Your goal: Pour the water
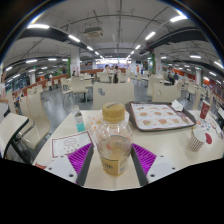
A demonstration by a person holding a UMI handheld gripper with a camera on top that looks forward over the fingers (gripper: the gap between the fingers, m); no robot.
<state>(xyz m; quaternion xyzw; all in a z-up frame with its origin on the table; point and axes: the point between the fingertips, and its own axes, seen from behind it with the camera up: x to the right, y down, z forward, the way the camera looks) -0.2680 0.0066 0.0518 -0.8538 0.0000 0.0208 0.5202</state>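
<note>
My claw (113, 158) is clamped on a clear bottle (114, 140); both purple pads (82, 156) press its sides. It stands upright above the white table (170, 150); a tray (160, 117) lies beyond.

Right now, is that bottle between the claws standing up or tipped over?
Upright. The bottle stands with its cap on top, between the gripper fingers. Liquid fills its lower part.
</note>
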